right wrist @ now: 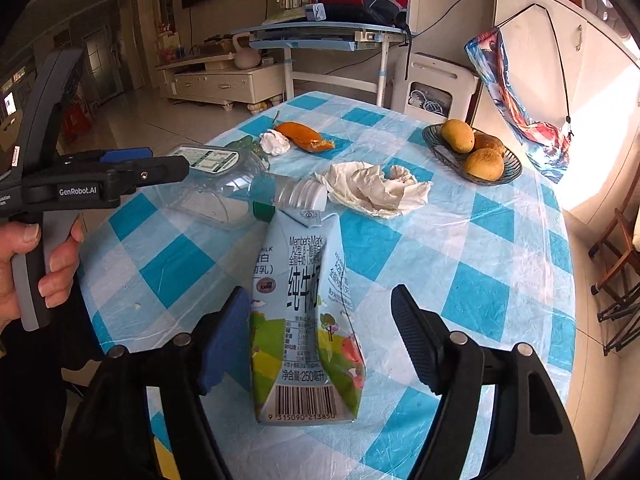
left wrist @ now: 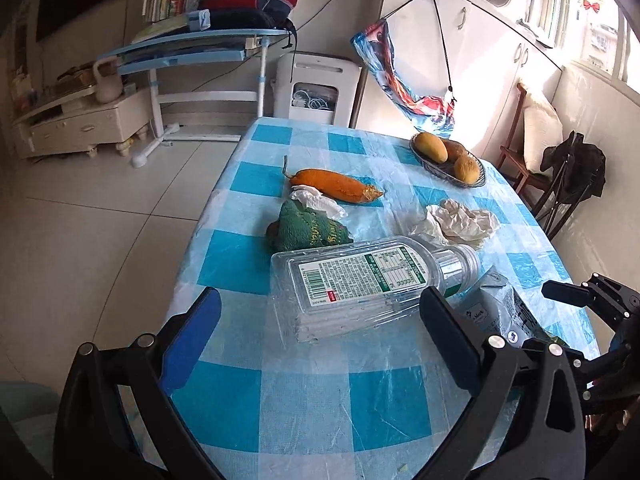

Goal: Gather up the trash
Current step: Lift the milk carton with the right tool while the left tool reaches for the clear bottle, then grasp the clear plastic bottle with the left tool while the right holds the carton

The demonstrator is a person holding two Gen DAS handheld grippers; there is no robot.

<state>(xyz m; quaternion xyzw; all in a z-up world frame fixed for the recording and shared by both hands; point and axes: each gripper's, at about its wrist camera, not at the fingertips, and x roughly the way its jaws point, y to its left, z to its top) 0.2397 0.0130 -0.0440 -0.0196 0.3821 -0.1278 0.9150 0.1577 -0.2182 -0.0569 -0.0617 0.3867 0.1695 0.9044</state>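
A clear plastic bottle lies on its side on the blue-checked table, its neck to the right. My left gripper is open around it; the left pad stands apart from it. A crushed light-blue milk carton lies between the fingers of my right gripper, which is open, with a gap on the right side. The carton and the right gripper show at the edge of the left wrist view. A hand holds the left gripper over the bottle.
A large crumpled tissue, a small tissue, an orange vegetable and a green cloth lie further back. A wire basket of fruit sits far right. Chairs stand beside the table's right edge.
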